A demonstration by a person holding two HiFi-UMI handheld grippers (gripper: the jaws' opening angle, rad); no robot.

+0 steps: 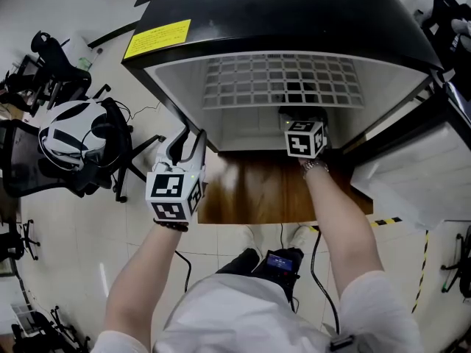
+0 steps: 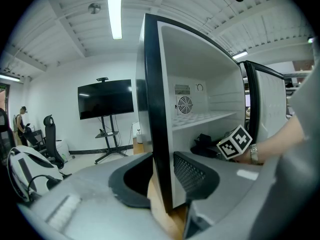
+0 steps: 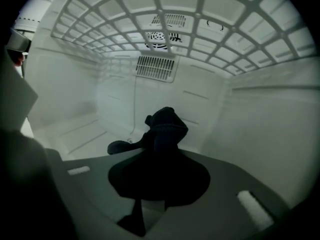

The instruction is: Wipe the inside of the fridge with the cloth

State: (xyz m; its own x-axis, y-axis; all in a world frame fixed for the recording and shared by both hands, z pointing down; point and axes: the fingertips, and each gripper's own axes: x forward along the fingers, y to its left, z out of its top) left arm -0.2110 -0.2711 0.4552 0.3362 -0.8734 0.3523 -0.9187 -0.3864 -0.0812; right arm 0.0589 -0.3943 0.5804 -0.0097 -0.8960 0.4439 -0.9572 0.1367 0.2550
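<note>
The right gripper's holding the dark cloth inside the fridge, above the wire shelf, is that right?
No: the right gripper holds the dark cloth inside the fridge below the wire shelf, not above it. The right gripper view shows the shelf overhead.

We find the fridge (image 1: 294, 20) open toward us, its door (image 1: 412, 171) swung aside at the right, so the mouth is free. Inside, the wire shelf (image 3: 150, 19) limits the room from above. Under it the way is open up to the back wall (image 3: 165, 91), except where the right gripper (image 3: 160, 169) holds the cloth (image 3: 164, 131). The left wall (image 2: 156, 129) fills the jaws of the left gripper (image 2: 160, 160).
</note>
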